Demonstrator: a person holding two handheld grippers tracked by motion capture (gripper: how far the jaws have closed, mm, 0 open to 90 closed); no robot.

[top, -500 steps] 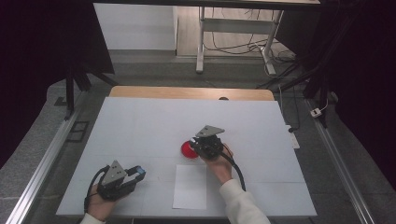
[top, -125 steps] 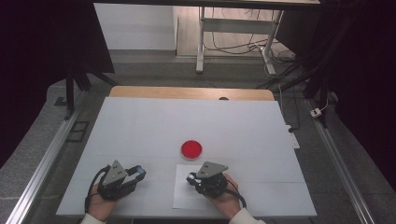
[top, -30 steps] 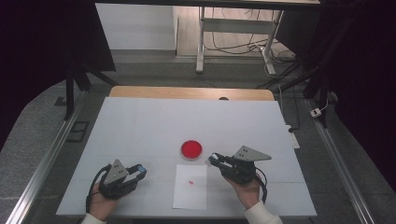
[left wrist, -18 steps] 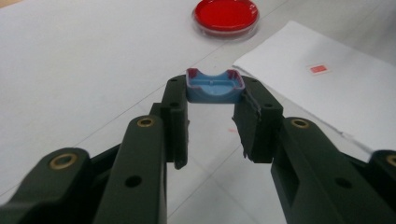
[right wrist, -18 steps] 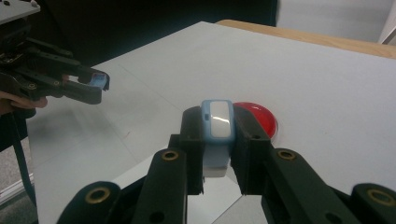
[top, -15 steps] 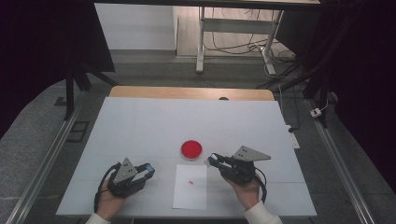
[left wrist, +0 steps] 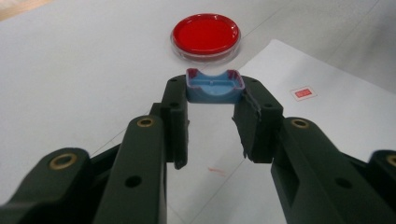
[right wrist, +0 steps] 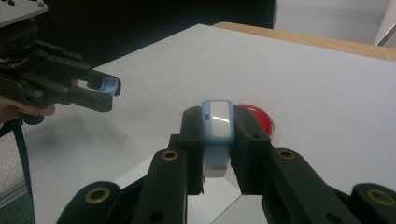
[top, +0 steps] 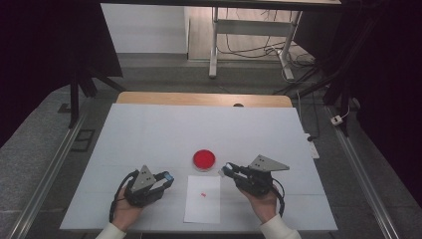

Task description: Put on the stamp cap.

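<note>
- The white tabletop (top: pixel 149 129) carries a paper sheet (top: pixel 203 205) near the front edge, and a red dish (top: pixel 204 159) just beyond the sheet.
- The left tongs (top: pixel 166 178) have slid toward the sheet over the last second, while the right tongs (top: pixel 225 170) have stayed put beside the dish. I'd judge the two held parts are being brought together over the sheet.
- Left tongs (left wrist: pixel 214 100): pinching a blue cap (left wrist: pixel 214 87), a small open shell with a notched rim, held at the tips and aimed at the dish (left wrist: pixel 206 34).
- Right tongs (right wrist: pixel 216 135): pinching a small blue-and-white case (right wrist: pixel 218 122), upright between the tips.
- The high view gives the layout, yet both parts are mere specks there.
- The right gripper view shows the left tongs (right wrist: pixel 108 88) well apart, off to the side.
- The left gripper view picks out a tiny red label (left wrist: pixel 303 93) on the sheet (left wrist: pixel 327 121).
</note>
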